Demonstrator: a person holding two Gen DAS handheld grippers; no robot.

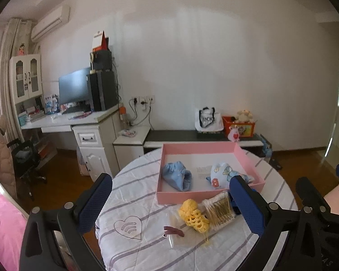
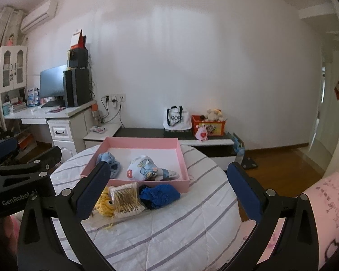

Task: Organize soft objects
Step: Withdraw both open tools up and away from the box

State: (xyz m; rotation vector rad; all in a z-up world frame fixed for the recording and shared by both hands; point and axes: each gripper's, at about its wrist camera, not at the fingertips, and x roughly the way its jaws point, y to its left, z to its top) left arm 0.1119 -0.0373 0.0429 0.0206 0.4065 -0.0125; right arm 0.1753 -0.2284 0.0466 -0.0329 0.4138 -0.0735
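A shallow pink box (image 1: pixel 205 194) (image 2: pixel 160 184) stands on a round table covered with a striped white cloth (image 1: pixel 133 194) (image 2: pixel 180 221). Inside lie a light blue cloth bundle (image 1: pixel 177 176) (image 2: pixel 108 161) and a cartoon-print cloth (image 1: pixel 221 175) (image 2: pixel 147 168). In front of the box sit a yellow crocheted piece (image 1: pixel 193 216) (image 2: pixel 104 204), a pack of cotton swabs (image 1: pixel 219 210) (image 2: pixel 125 199) and a dark blue cloth (image 2: pixel 159 194). My left gripper (image 1: pixel 169 205) and right gripper (image 2: pixel 169 194) both hang open and empty, back from the table.
A dark red hair clip on a clear bag (image 1: pixel 174 231) lies near the table's front. Behind stand a white desk with a monitor (image 1: pixel 74 88), a low bench with a tote bag (image 2: pixel 177 118) and an orange toy box (image 2: pixel 209 126). Pink bedding (image 2: pixel 327 214) flanks the table.
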